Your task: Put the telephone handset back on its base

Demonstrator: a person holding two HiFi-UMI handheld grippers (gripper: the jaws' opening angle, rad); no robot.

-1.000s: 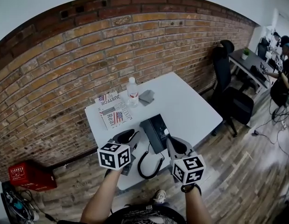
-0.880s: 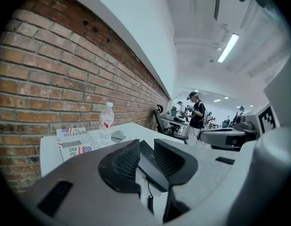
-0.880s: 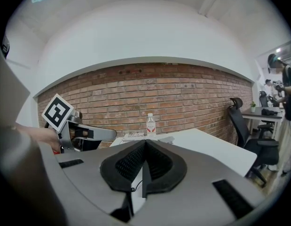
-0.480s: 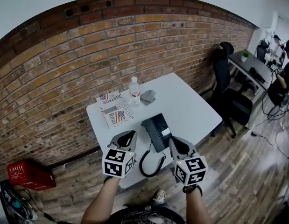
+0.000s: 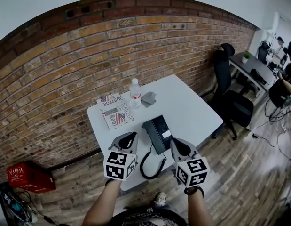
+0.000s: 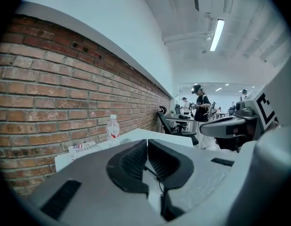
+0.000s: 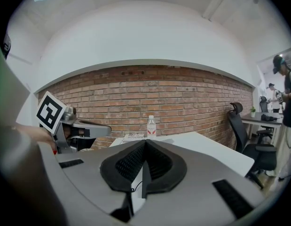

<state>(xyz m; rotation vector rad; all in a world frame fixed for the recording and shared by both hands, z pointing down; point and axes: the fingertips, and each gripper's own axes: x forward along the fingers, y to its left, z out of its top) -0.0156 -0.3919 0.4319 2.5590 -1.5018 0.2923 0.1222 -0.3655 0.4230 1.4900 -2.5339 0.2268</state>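
Left gripper (image 5: 129,135): jaws pressed together on nothing, held over the near table edge.
Right gripper (image 5: 175,141): likewise closed and empty, just beside the cord.
Black coiled cord (image 5: 142,166): loops past the near edge of the white table (image 5: 192,107).
Black telephone handset (image 5: 150,132): seems to lie along the left side of the black rectangular base (image 5: 160,128), though the picture is too small to confirm it is seated.
Care: a sound seat means the handset lies flat in its cradle with the cord not trapped beneath.
Clear plastic water bottle (image 5: 135,94): upright beyond the printed magazines (image 5: 116,114); fill level unclear.
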